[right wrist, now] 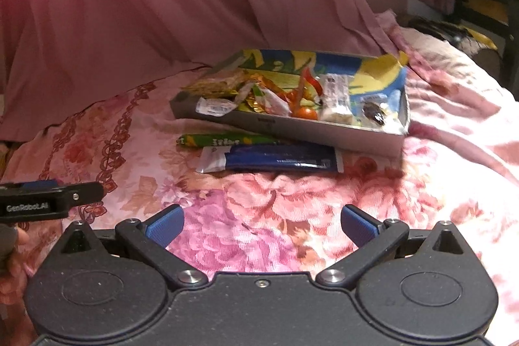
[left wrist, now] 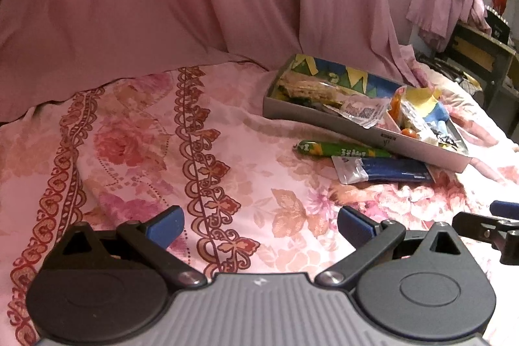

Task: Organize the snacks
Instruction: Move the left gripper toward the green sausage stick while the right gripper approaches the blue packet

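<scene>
Both grippers hover low over the bedspread (right wrist: pixel 259 193), empty, fingers spread wide. The right gripper (right wrist: pixel 262 226) faces the tray (right wrist: pixel 324 132), already crowded with wrappers. Two snacks lie outside it, along its near wall at about 12 o'clock from the right gripper: a green stick (right wrist: pixel 227 140) touching the tray — possibly tucked under its edge, the view is soft — and a blue packet (right wrist: pixel 272 161) just in front.

Take the blue packet first, it being nearer. Pinch across its short width, lift clear of the stick, then drop it over the tray wall. The left gripper (left wrist: pixel 261 224) points away toward 11 o'clock; best kept aside.
</scene>
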